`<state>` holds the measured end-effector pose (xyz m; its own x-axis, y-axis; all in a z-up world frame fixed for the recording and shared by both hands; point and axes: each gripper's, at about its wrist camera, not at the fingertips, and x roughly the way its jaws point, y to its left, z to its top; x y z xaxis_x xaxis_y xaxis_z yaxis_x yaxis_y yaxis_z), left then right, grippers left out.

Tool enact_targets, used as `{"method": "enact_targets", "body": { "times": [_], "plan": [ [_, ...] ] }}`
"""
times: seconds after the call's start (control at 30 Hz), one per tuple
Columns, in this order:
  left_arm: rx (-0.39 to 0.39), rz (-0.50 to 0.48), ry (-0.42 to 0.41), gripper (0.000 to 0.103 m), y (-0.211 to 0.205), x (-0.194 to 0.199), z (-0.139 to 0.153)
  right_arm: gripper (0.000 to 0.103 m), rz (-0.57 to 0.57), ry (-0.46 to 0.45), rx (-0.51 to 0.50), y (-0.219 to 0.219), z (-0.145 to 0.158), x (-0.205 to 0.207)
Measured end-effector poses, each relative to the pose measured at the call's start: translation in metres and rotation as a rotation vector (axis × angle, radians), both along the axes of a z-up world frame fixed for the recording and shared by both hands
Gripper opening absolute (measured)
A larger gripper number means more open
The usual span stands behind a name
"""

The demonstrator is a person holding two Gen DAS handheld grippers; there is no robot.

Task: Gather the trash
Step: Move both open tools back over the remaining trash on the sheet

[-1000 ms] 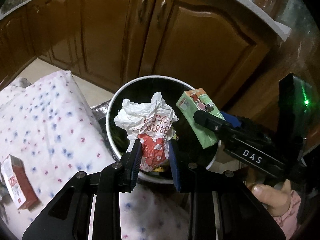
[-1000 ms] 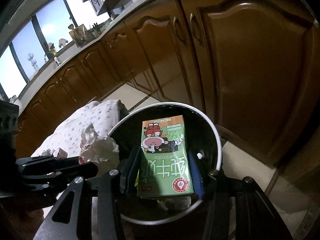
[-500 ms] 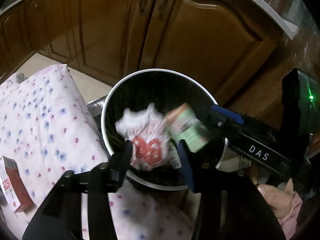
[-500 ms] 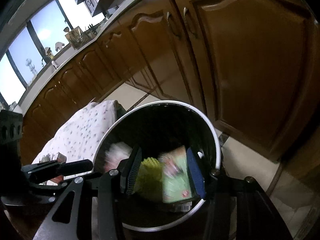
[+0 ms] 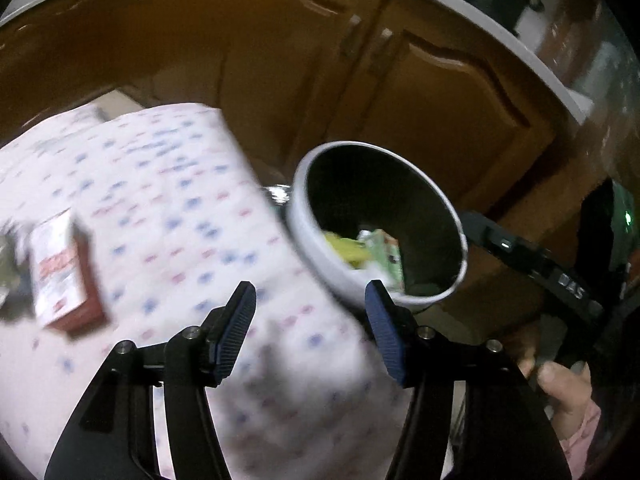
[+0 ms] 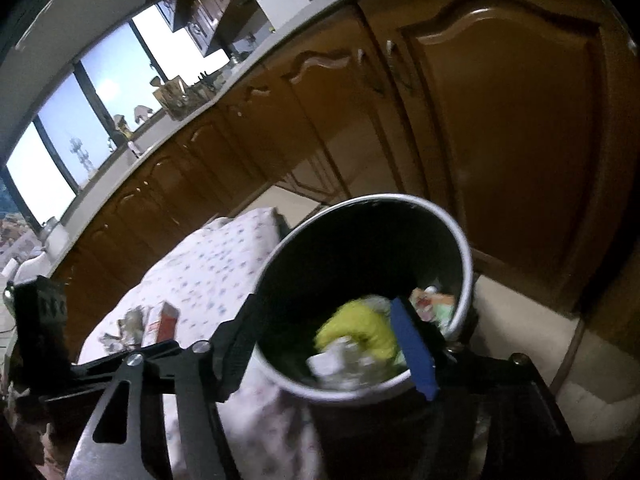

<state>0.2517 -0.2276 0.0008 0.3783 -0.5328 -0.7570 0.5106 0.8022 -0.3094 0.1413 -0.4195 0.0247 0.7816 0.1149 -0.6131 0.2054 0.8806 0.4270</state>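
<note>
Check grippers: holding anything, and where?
Nothing held. Left gripper and right gripper both open and empty; the carton lies in the bin.

Readable text: "DAS", white letters on the black body of the right gripper [image 5: 480,236], seen from the left wrist view. Red print on the small box [image 5: 60,272]: blurred, illegible. Carton [image 5: 386,254] print: illegible.

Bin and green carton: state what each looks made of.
Bin: probably metal or glossy plastic; its pale rim is thin and smooth with a sheen, the inside dark.
Green carton: likely coated paperboard, judging by flat printed faces and folded edges, though it is blurred.
</note>
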Motion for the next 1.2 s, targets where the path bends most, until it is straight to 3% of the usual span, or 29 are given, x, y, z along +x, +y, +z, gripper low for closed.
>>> {"method": "enact_targets", "body": {
  "times": [0.27,0.6,0.9,1.2],
  "plan": [
    [-0.02,0.18,-0.053,0.058,0.087,-0.019,0.005,0.076,0.085,-0.056,-0.005,0.059,0.011,-0.006],
    [-0.029,0.342,-0.046,0.058,0.174,-0.028,0.002,0.076,0.256,-0.03,-0.015,0.135,0.002,0.017],
    [-0.023,0.413,-0.057,0.058,0.216,-0.029,0.001,0.076,0.337,0.001,-0.014,0.176,-0.01,0.035],
    [0.045,0.39,-0.095,0.058,0.221,0.005,0.008,0.071,0.407,0.03,0.022,0.196,-0.02,0.083]
  ]
}}
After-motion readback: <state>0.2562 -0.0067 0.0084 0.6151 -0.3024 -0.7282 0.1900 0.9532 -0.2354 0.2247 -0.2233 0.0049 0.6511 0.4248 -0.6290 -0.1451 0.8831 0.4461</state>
